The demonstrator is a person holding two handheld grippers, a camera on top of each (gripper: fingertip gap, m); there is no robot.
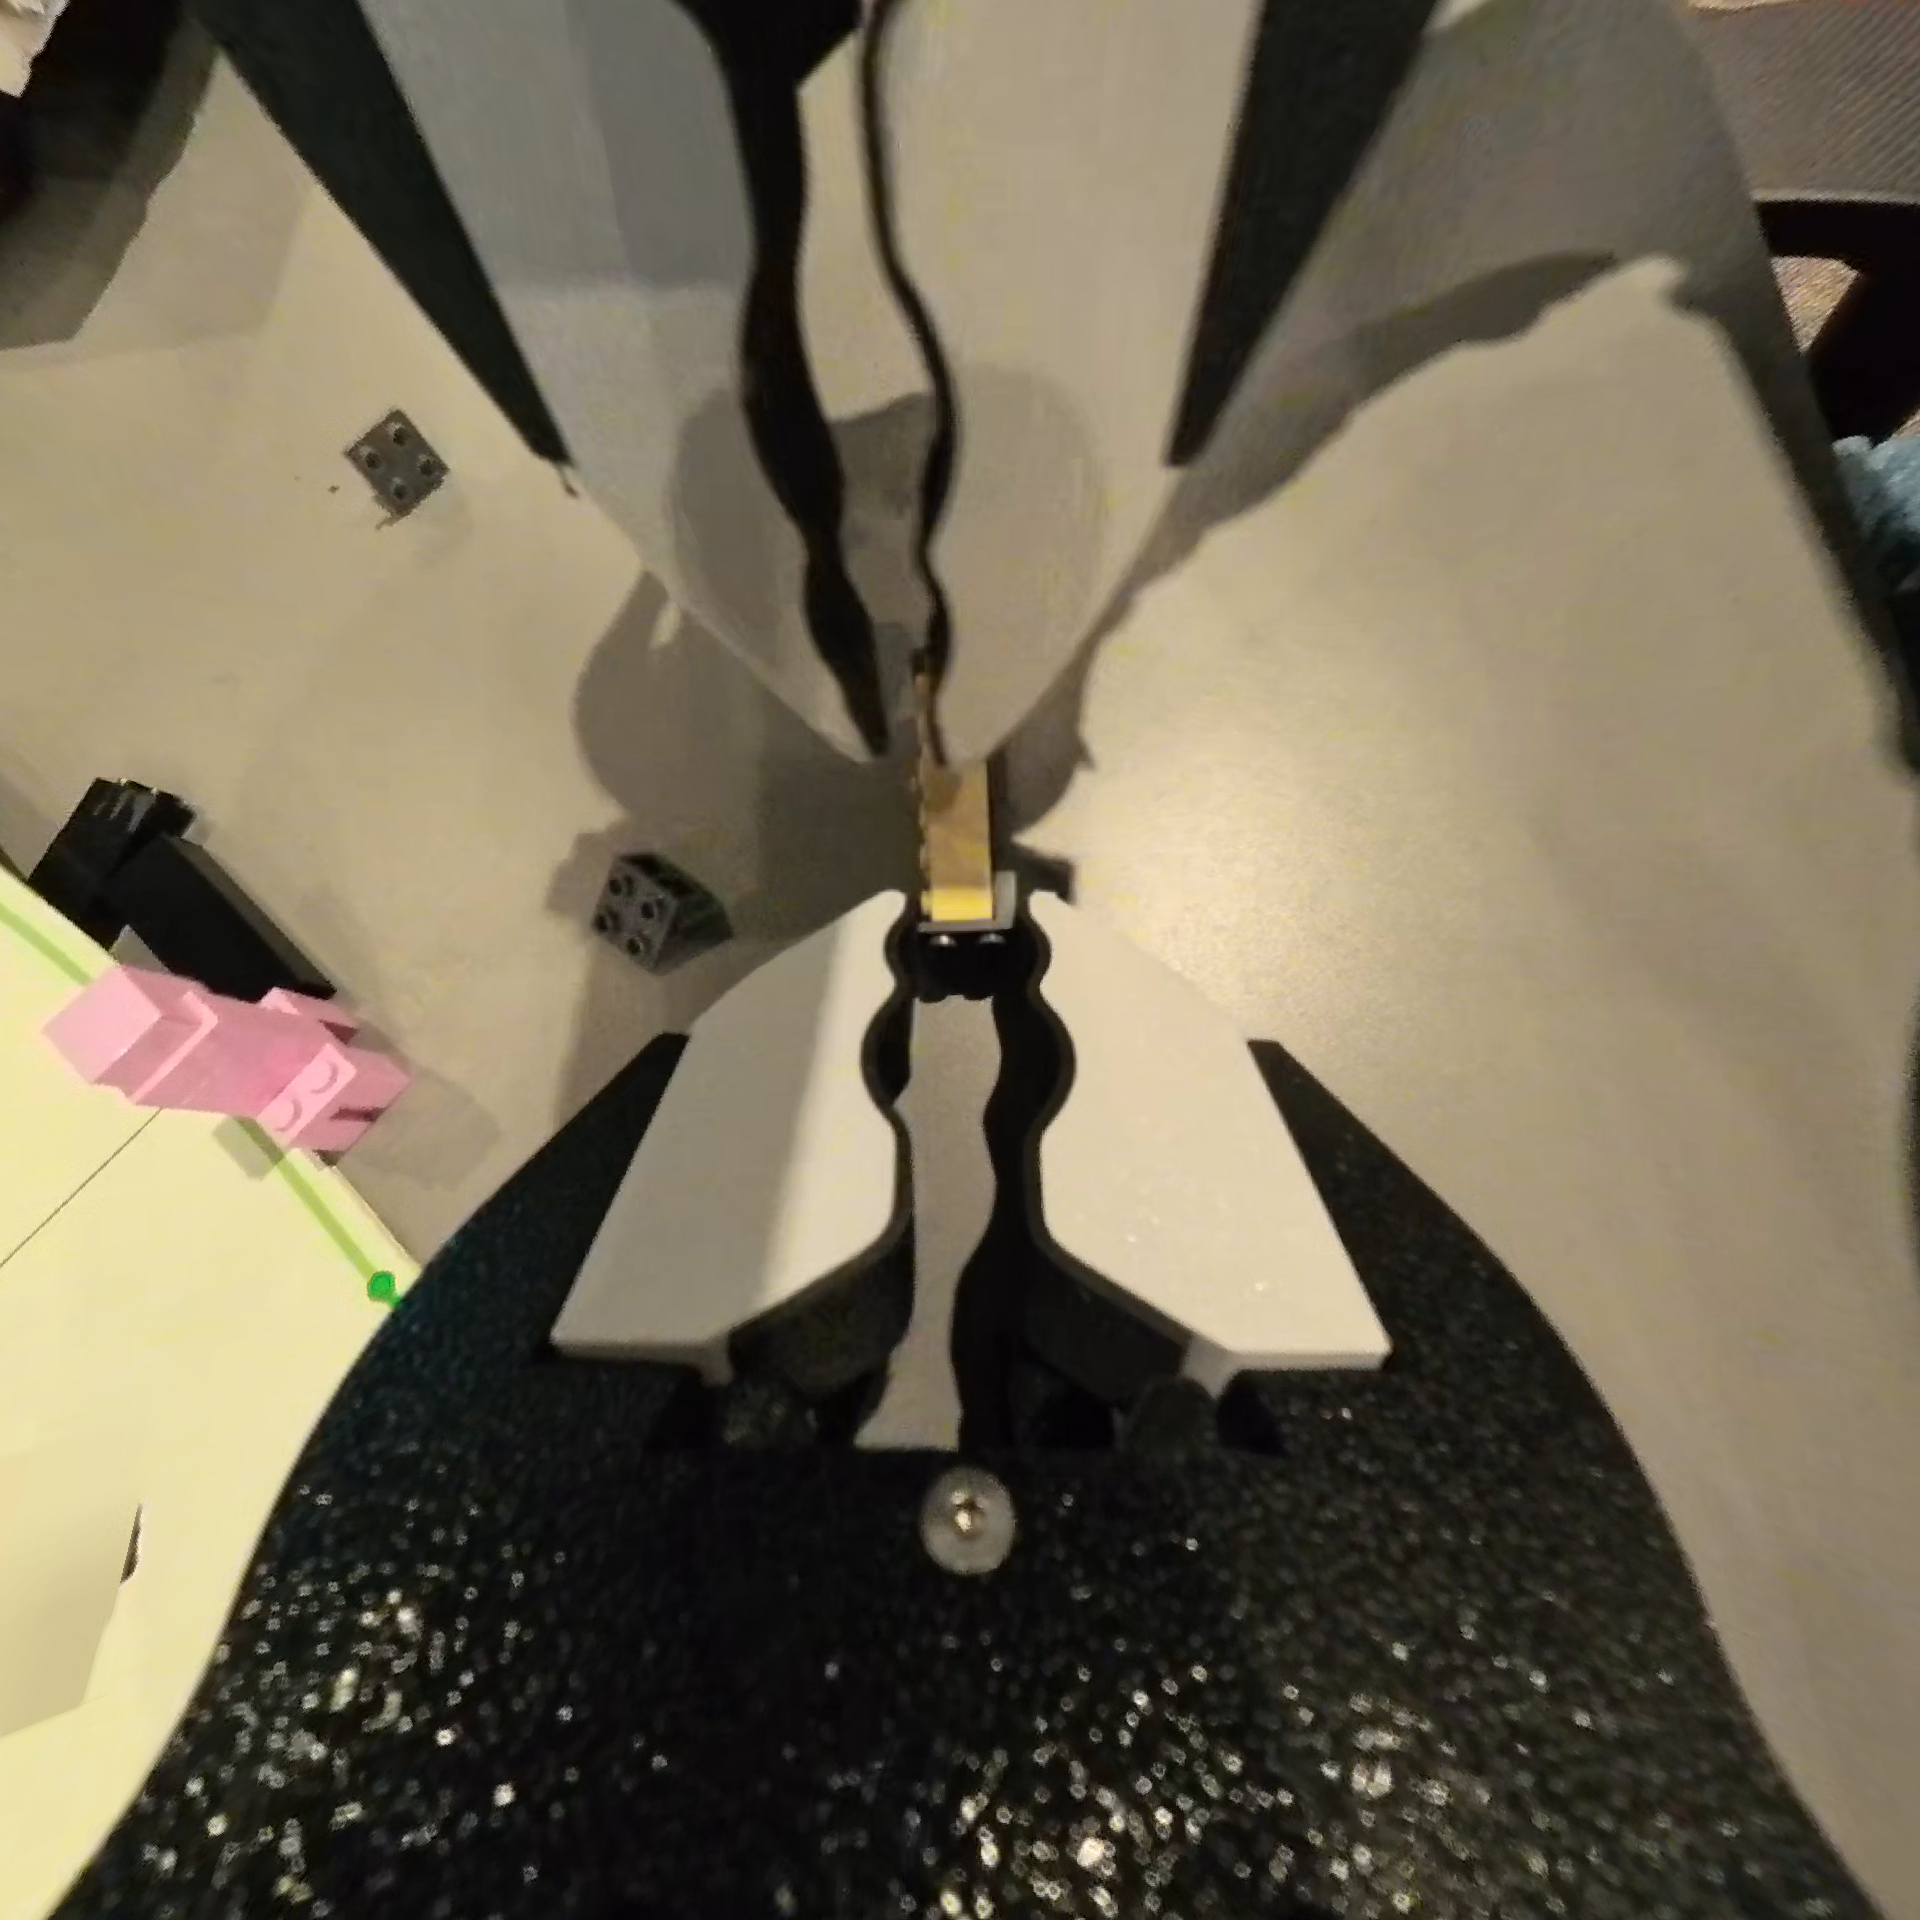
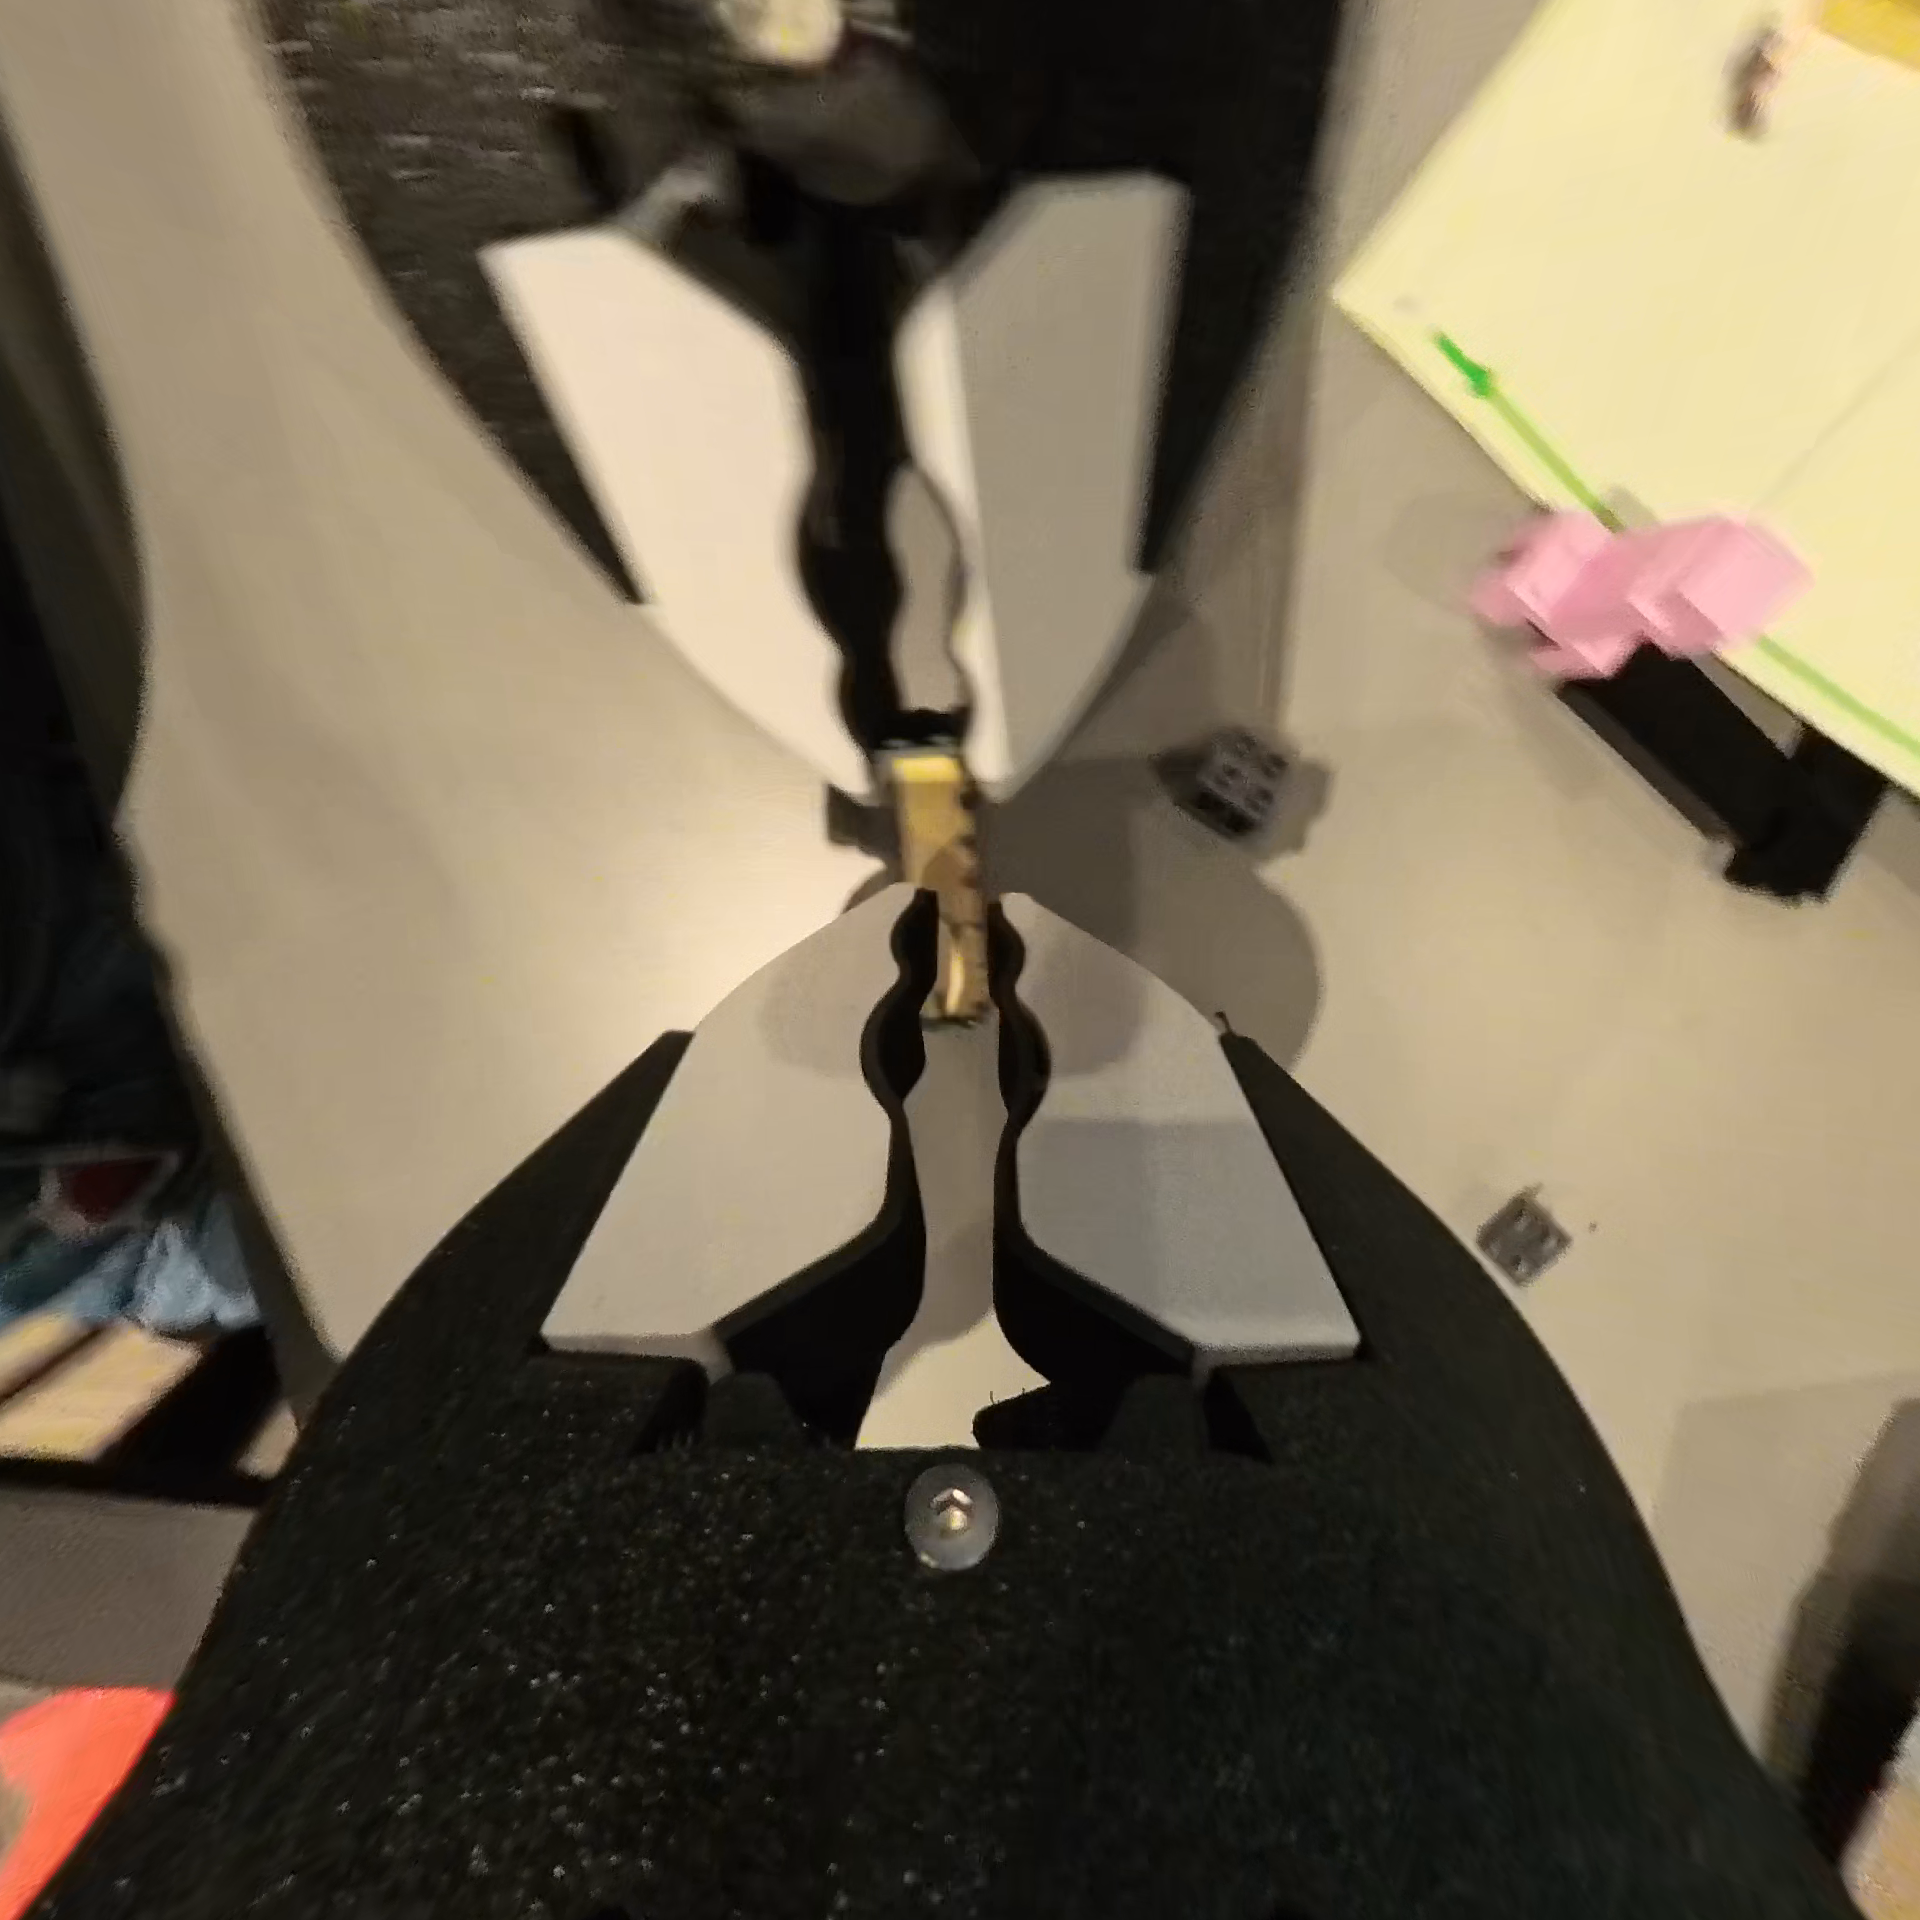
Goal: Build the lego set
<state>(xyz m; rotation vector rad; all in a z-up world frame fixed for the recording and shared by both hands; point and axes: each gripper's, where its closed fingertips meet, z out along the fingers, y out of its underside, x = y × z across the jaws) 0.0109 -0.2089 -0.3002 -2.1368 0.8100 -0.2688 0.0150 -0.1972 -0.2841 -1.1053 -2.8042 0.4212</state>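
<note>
The two grippers meet nose to nose above the middle of the pale table [image 1: 1403, 831], well in from its edges, and what matters is the line they share: the tan piece [image 1: 958, 831] runs lengthwise straight from one set of tips to the other, so any push to seat it has to travel along that same axis. The left gripper [image 1: 961, 961] has its jaws drawn nearly together on a small black brick [image 1: 961, 951], whose end with two round sockets faces its camera; the tan piece's pale end butts against, or sits just inside, the far side of that brick. I cannot tell whether it is fully seated. The right gripper [image 2: 951, 935] comes from the opposite side, its jaws likewise almost closed, pinching the other end of the tan piece [image 2: 940, 831] along its narrow sides. Neither is nearer than the other; both are already on the work, held clear of the table. To my eye this is the mating step, and a slight tilt between the two would likely jam it. Loose on the table lie a dark grey brick [image 1: 649, 899] and a flat grey plate [image 1: 400, 468], while a pink lego build [image 1: 223, 1055] rests at the edge of the instruction sheet [image 1: 156, 1455].
</note>
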